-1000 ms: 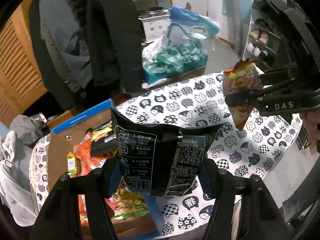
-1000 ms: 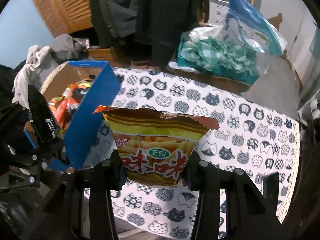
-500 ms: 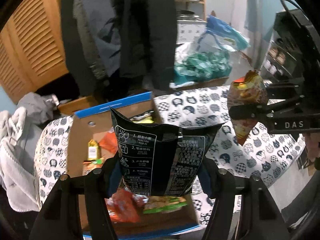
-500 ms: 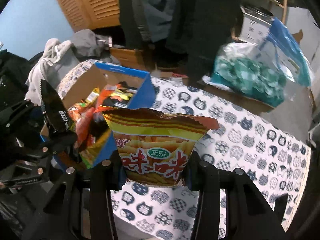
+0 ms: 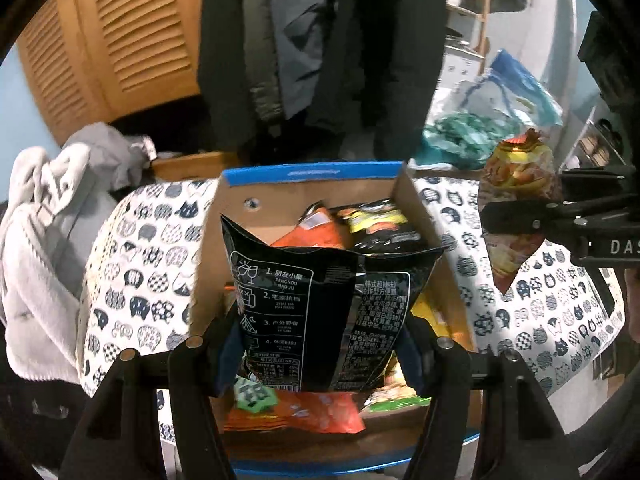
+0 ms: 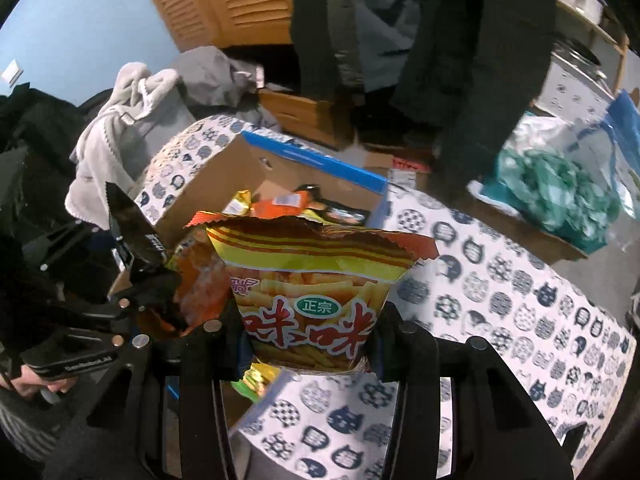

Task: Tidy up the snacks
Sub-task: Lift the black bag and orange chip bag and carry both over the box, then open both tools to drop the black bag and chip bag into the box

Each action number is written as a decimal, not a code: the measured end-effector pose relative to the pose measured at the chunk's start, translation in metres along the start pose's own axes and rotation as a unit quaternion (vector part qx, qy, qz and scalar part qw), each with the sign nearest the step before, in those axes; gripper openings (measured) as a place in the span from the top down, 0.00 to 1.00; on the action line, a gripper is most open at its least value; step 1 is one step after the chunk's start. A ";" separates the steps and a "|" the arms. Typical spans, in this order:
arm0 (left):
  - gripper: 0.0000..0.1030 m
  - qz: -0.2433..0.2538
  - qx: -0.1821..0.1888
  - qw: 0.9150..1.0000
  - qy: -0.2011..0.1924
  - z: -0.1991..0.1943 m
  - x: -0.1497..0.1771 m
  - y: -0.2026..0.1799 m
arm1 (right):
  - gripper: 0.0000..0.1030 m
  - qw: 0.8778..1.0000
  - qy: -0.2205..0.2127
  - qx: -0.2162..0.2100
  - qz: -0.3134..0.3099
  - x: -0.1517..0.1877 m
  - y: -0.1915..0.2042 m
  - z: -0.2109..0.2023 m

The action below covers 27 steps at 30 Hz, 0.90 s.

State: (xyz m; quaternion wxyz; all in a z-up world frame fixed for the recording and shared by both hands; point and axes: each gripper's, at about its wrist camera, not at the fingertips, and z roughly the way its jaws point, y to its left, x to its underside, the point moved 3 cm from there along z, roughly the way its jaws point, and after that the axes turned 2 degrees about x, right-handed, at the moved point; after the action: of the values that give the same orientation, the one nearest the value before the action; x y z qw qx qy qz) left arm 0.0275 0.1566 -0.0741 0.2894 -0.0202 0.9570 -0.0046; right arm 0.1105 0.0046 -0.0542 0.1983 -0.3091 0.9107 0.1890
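My left gripper (image 5: 320,344) is shut on a black snack bag (image 5: 328,312) with white print and holds it above the open cardboard box (image 5: 312,190), which has blue edges and holds several snack packs. My right gripper (image 6: 308,344) is shut on a yellow and red chip bag (image 6: 312,280), held over the box's right wall (image 6: 376,196). The right gripper (image 5: 516,220) with its chip bag (image 5: 516,184) also shows at the right of the left wrist view. The left gripper (image 6: 156,276) with the black bag (image 6: 132,228) shows at the left of the right wrist view.
The box stands on a table with a cat-print cloth (image 5: 552,320). Grey clothes (image 5: 48,216) lie left of the table. Dark coats (image 5: 320,40) hang behind it. A clear bag of green items (image 6: 560,184) sits at the back right.
Both grippers have moved left and over the box with their bags still held. The box now sits centred under the left gripper, and the right gripper is closer to its right wall.
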 end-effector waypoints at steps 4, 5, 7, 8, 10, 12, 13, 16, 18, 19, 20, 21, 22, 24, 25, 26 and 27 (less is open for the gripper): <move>0.36 -0.018 -0.008 1.000 0.011 0.007 0.005 0.015 | 0.58 1.000 0.012 -0.005 -0.009 -0.006 0.016 0.015; 0.35 -0.020 -0.009 1.000 0.014 0.008 0.007 0.018 | 0.58 1.000 0.015 -0.007 -0.010 -0.008 0.019 0.019; 0.35 -0.023 -0.014 0.999 0.018 0.012 0.009 0.023 | 0.58 1.000 0.022 -0.012 -0.012 -0.009 0.024 0.026; 0.36 -0.024 -0.016 0.999 0.020 0.013 0.010 0.024 | 0.58 0.999 0.026 -0.013 -0.014 -0.010 0.027 0.030; 0.36 -0.026 -0.020 0.999 0.025 0.015 0.012 0.027 | 0.58 0.999 0.032 -0.014 -0.019 -0.011 0.032 0.035; 0.33 -0.026 -0.023 0.999 0.034 0.017 0.014 0.028 | 0.57 0.999 0.036 -0.015 -0.023 -0.012 0.037 0.039; 0.31 -0.026 -0.025 0.999 0.036 0.017 0.014 0.029 | 0.57 0.999 0.037 -0.016 -0.025 -0.012 0.039 0.040; 0.27 -0.025 -0.027 0.999 0.030 0.012 0.014 0.030 | 0.57 0.999 0.039 -0.017 -0.030 -0.014 0.045 0.043; 0.22 -0.027 -0.029 0.999 0.023 0.007 0.013 0.031 | 0.56 0.999 0.038 -0.016 -0.034 -0.015 0.048 0.043; 0.22 -0.027 -0.029 0.999 0.022 0.005 0.013 0.031 | 0.53 0.999 0.037 -0.016 -0.034 -0.015 0.049 0.042; 0.22 -0.028 -0.031 0.999 0.022 0.002 0.013 0.032 | 0.47 0.999 0.034 -0.016 -0.035 -0.015 0.049 0.041; 0.22 -0.029 -0.032 0.999 0.023 0.000 0.014 0.032 | 0.44 0.999 0.029 -0.017 -0.034 -0.016 0.050 0.039; 0.22 -0.031 -0.032 0.999 0.022 -0.004 0.014 0.032 | 0.41 0.999 0.024 -0.016 -0.035 -0.016 0.050 0.036; 0.22 -0.033 -0.031 0.999 0.015 -0.012 0.013 0.031 | 0.40 0.999 0.016 -0.012 -0.042 -0.017 0.052 0.030; 0.22 -0.034 -0.031 0.999 0.012 -0.015 0.013 0.031 | 0.40 0.999 0.010 -0.008 -0.046 -0.017 0.052 0.025; 0.21 -0.035 -0.031 0.999 0.008 -0.019 0.013 0.031 | 0.40 0.999 0.005 -0.005 -0.047 -0.017 0.052 0.022; 0.18 -0.035 -0.031 0.999 0.005 -0.024 0.012 0.030 | 0.39 0.999 0.000 -0.002 -0.048 -0.018 0.053 0.018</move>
State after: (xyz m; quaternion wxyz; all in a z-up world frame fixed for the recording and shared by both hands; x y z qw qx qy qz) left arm 0.0033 0.1862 -0.0612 0.2839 -0.0627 0.9567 0.0148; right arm 0.0942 0.0605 -0.0490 0.2067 -0.3528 0.8943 0.1816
